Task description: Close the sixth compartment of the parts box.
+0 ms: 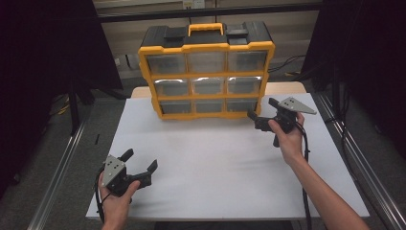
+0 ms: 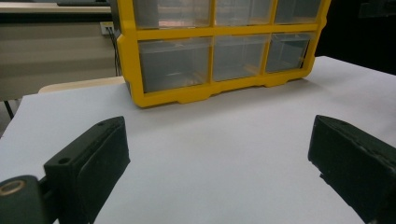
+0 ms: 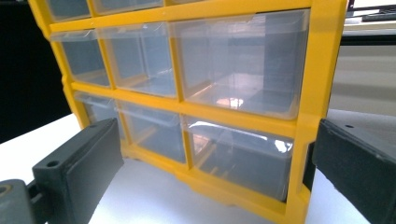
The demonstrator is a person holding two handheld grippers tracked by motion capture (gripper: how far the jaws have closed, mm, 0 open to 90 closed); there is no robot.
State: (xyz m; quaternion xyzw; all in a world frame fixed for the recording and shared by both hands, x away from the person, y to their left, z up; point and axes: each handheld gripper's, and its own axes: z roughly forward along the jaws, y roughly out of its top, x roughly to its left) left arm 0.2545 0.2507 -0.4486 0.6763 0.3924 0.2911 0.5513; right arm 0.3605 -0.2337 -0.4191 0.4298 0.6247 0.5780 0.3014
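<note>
A yellow organiser cabinet [image 1: 207, 75] with a black top, a yellow handle [image 1: 205, 27] and several clear plastic drawers stands upright at the far middle of the white table [image 1: 215, 163]. My right gripper [image 1: 262, 109] is open, held level just off the cabinet's lower right corner, jaws pointing at it with nothing between them. In the right gripper view the right gripper [image 3: 215, 140] faces the lower right drawer [image 3: 238, 158] up close. My left gripper [image 1: 140, 159] stands open and empty near the table's front left. In the left gripper view the left gripper [image 2: 217, 140] points toward the cabinet [image 2: 163, 95] farther off.
Metal rails [image 1: 62, 158] run along both sides of the table, and dark curtains hang to the left and right. Cables [image 1: 287, 62] lie on the floor behind the cabinet. A wooden tabletop edge [image 1: 287, 87] shows behind the white surface.
</note>
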